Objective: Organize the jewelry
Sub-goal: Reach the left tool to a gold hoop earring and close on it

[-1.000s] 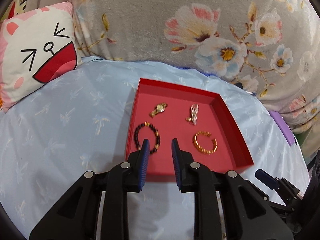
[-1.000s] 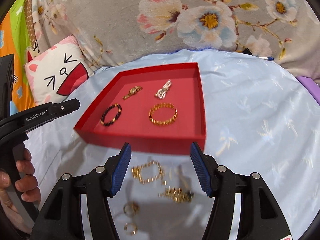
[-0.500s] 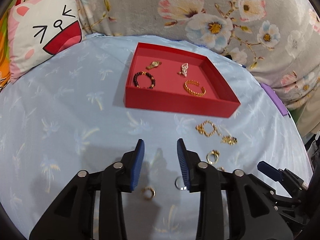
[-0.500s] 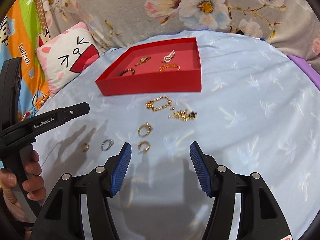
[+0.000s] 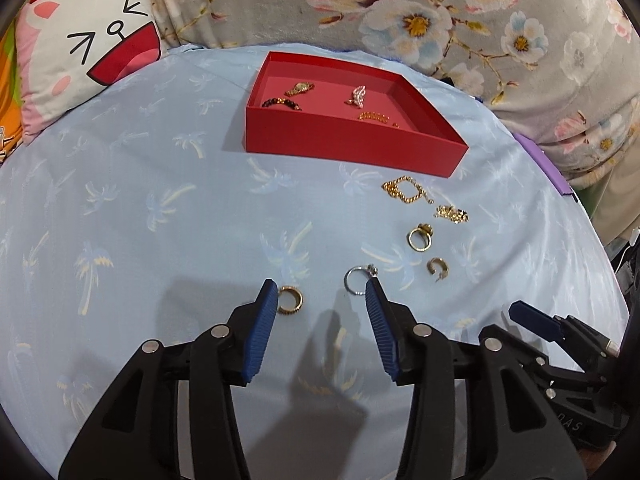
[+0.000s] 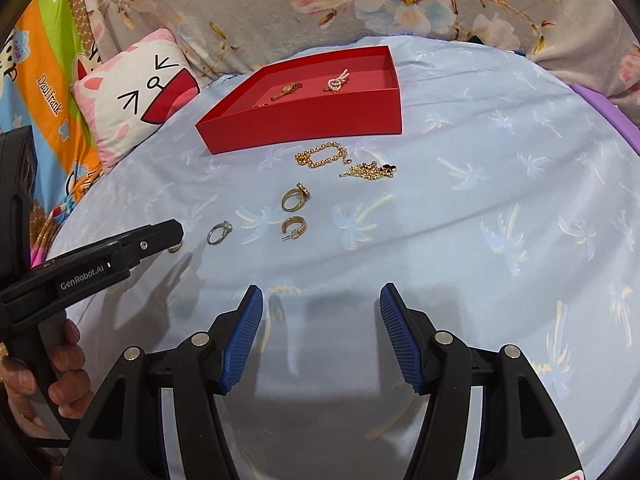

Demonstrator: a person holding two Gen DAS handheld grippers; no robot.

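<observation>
Left hand-held gripper (image 5: 320,296) open and empty above the blue palm-print bed sheet (image 5: 140,220), gold hoop earring (image 5: 290,299) beside its left fingertip, silver ring (image 5: 357,279) at its right, right hand-held gripper (image 6: 321,300) open, empty, red tray (image 5: 352,140) with jewelry toward the bed's far edge, gold chain bracelet (image 6: 322,156) just before it.

bright overhead light, soft shadows, perhaps slight edge blur

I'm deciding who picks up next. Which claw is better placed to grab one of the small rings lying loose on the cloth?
Probably the left claw: it is open, with the gold hoop and silver ring right at its fingertips. The right claw, also open, sits farther back over bare cloth.
</observation>
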